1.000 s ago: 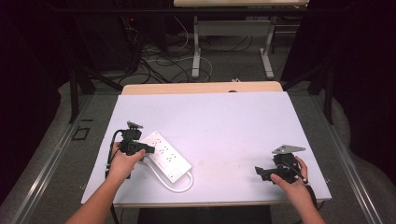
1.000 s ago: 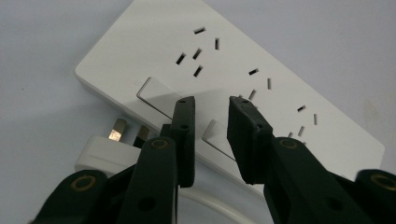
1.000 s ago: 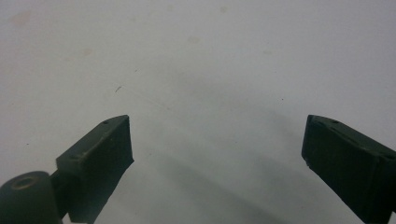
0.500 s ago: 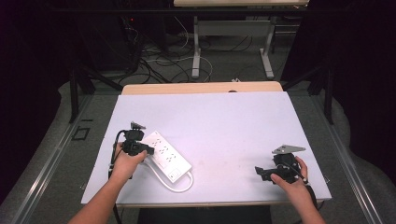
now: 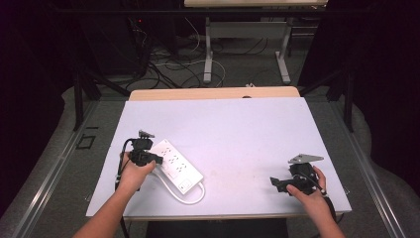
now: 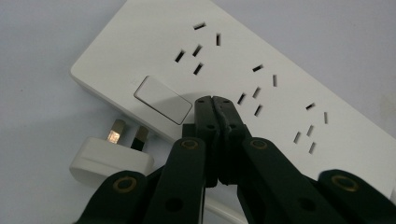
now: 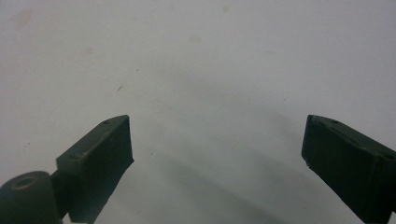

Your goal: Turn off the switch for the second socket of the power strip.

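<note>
Risk: your left gripper (image 6: pixel 212 100), jaws just clenched together on nothing, hovers beside the rocker switch (image 6: pixel 163 99) of the power strip (image 6: pixel 261 56); pressing off-centre shoves it. Your right gripper (image 7: pixel 215 140) rests released.

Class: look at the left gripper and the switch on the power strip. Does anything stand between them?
Nothing visible does. The left gripper, jaws shut together on nothing, points at the power strip right beside the switch. The plug lies off to the side.
</note>
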Tool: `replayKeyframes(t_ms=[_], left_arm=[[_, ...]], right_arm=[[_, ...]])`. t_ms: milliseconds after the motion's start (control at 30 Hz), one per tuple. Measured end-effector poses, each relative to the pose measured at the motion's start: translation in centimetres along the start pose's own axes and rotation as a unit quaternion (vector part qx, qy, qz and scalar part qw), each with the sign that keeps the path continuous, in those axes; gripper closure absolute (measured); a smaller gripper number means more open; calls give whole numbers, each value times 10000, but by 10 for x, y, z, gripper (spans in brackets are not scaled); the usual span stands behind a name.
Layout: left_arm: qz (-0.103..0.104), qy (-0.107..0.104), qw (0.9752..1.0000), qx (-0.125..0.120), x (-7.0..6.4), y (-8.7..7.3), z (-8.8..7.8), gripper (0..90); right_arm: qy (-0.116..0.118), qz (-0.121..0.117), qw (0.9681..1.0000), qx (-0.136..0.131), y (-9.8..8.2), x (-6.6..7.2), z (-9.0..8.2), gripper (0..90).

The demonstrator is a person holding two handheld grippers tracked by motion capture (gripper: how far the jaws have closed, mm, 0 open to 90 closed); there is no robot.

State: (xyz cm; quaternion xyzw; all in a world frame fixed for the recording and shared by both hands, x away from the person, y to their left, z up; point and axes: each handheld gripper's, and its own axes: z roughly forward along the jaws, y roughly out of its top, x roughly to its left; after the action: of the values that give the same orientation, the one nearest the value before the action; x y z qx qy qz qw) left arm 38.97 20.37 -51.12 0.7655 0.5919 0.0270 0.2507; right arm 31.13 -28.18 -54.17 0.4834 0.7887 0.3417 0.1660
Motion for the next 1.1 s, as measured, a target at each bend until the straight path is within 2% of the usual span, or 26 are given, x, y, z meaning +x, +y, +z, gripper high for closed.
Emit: replayKeyframes(t_ms=[167, 233, 300, 667, 800, 1100], left_arm=[[8, 21, 10000, -28, -1, -1, 0, 900], [67, 112, 9999, -42, -1, -2, 2, 900], [49, 104, 9999, -110, -1, -3, 3, 900], [-26, 85, 9999, -115, -1, -3, 3, 900], [28, 95, 9999, -31, -2, -2, 2, 900], [90, 43, 9999, -54, -4, 0, 0, 858]], right_arm=[[20, 8, 10000, 18, 0, 1, 0, 83], [23, -4, 10000, 17, 0, 0, 0, 83], [22, -4, 10000, 17, 0, 0, 0, 83], [20, -7, 10000, 15, 0, 0, 1, 83], [20, -4, 10000, 2, 1, 0, 1, 83], [72, 9, 10000, 10, 1, 1, 2, 83]])
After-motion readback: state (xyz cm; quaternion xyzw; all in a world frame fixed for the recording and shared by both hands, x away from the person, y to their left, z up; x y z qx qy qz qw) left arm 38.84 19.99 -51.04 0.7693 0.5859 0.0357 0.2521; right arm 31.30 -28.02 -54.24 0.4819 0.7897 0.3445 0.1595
